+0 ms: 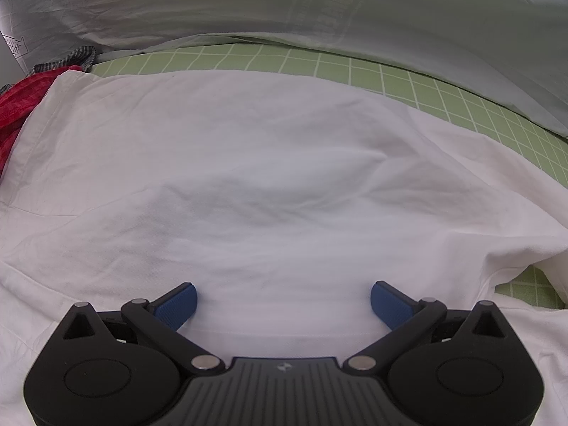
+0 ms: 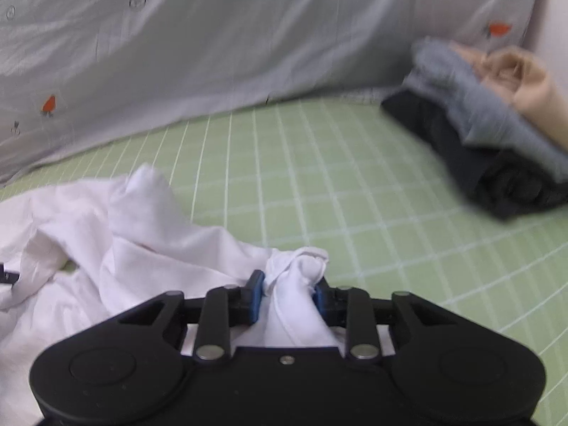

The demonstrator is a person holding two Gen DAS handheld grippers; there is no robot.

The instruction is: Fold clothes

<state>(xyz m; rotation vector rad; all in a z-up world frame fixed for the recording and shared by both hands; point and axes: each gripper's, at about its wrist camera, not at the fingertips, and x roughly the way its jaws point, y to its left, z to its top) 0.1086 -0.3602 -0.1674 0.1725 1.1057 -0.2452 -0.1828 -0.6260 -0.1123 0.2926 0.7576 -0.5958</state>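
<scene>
The supporting surface is a light green sheet (image 2: 319,177) printed with a white grid. In the left wrist view, a white garment (image 1: 266,177) lies spread across it, covering most of the centre. A red fabric item (image 1: 17,106) lies at 9 o'clock of the garment, touching its edge, with a checked fabric (image 1: 71,57) just beyond at 10 o'clock. In the right wrist view, a stack of folded clothes (image 2: 497,142), black, grey and beige, rests at 2 o'clock, well apart from the garment.

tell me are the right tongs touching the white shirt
Touching. The right wrist view shows the right tongs with both blue pads pressed against a bunched fold of the white shirt between them.
</scene>
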